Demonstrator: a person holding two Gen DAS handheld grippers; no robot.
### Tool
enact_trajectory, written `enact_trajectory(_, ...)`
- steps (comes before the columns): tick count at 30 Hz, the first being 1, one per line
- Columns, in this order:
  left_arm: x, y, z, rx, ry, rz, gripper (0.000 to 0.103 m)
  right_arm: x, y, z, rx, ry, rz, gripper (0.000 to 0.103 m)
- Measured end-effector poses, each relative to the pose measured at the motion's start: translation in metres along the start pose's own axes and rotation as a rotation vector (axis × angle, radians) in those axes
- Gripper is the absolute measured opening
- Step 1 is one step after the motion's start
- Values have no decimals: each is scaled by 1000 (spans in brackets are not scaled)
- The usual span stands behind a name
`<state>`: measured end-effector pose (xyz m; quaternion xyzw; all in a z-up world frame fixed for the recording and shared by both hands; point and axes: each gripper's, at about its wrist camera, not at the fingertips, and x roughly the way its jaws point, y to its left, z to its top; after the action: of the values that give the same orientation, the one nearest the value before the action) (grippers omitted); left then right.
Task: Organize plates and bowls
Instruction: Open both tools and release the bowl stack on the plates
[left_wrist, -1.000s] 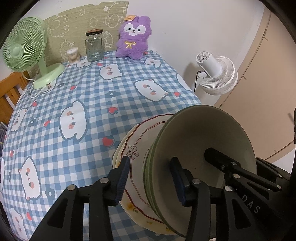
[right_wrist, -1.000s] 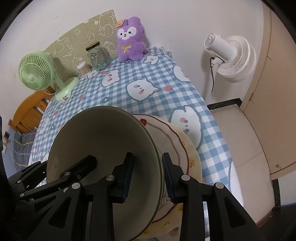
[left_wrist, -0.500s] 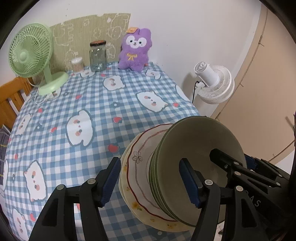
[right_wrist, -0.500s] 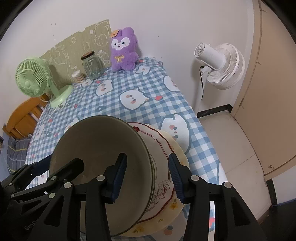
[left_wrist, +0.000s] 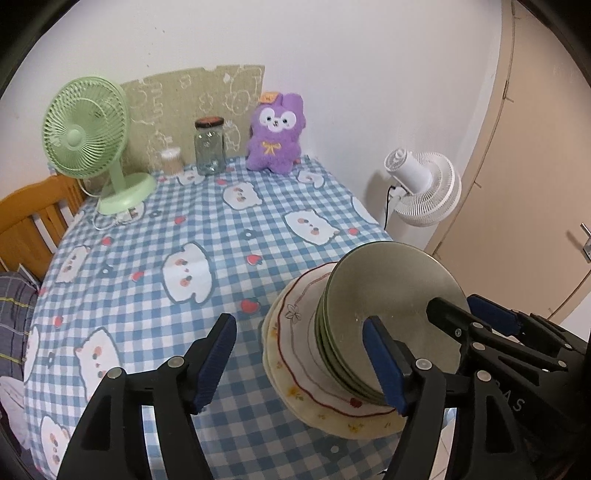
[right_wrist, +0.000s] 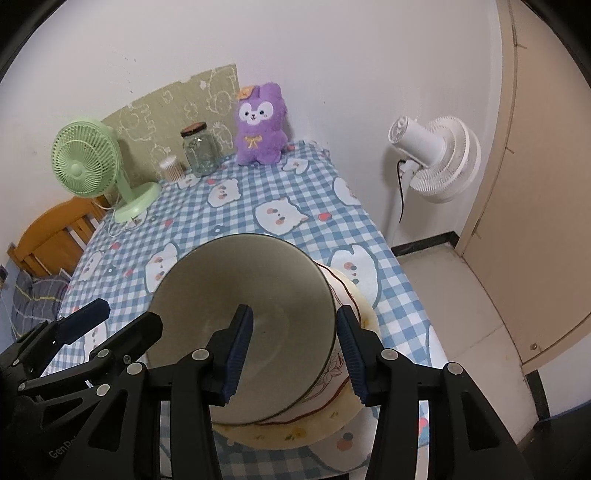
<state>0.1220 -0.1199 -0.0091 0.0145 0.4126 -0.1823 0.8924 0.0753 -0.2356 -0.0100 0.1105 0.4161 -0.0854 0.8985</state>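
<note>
1. Green bowls (left_wrist: 391, 306) nested on cream plates (left_wrist: 295, 354), stacked at table's (left_wrist: 155, 236) near right edge.
2. Left gripper (left_wrist: 301, 363) jaws just widened, gaping, gripping nothing.
3. Right gripper (right_wrist: 293, 352) likewise spread, straddling the bowl rim, pads clear.

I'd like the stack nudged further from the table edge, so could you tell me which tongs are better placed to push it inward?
Probably the right tongs: they straddle the green bowls from the edge side, open; the left tongs stand beside the stack.

Home room: plush toy (left_wrist: 275, 134), desk fan (left_wrist: 86, 134), gingham-clothed table (left_wrist: 155, 236).
</note>
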Motion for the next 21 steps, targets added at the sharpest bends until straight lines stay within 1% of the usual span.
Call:
enact_trajectory(7, -27, 9, -13, -4, -60, 23, 78, -26, 15, -13, -15, -66, -39, 58)
enact_trajectory(10, -39, 12, -19, 1, -88, 48, 82, -36, 20, -19, -18, -85, -47, 60)
enact_trajectory(17, -67, 23, -37, -14, -131, 101, 92, -59, 32, -37, -35, -125, -33, 61)
enact_trajectory(21, -80, 30, -46, -23, -157, 130, 95, -70, 41, -47, -51, -145, -25, 64)
